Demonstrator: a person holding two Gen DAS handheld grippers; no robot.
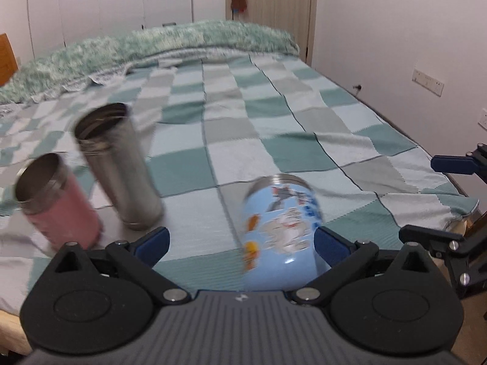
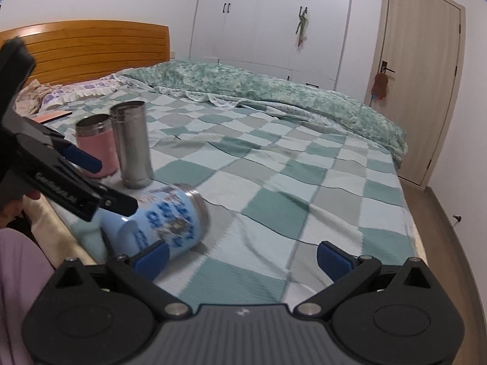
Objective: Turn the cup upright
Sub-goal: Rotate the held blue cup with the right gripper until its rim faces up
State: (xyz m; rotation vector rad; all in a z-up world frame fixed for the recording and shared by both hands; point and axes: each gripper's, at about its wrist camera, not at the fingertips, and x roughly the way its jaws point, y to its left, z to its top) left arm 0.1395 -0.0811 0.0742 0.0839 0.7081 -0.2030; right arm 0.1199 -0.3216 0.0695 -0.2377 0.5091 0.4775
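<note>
A light blue cartoon-printed cup (image 1: 281,231) lies on its side on the checked bedspread, its steel rim pointing away from me. It also shows in the right wrist view (image 2: 161,223). My left gripper (image 1: 242,245) is open, and the cup lies between its fingers, close against the right blue pad (image 1: 330,248). My right gripper (image 2: 242,260) is open and empty, just right of the cup; its left pad (image 2: 152,258) is near the cup's side. The left gripper's body (image 2: 61,179) hangs over the cup in the right wrist view.
A pink cup (image 1: 57,203) and a tall steel cup (image 1: 121,167) stand upright to the left of the blue cup, also seen as the pink cup (image 2: 97,146) and steel cup (image 2: 132,144). The bed's near edge (image 2: 61,222) is close. A rumpled green quilt (image 2: 274,88) lies at the far side.
</note>
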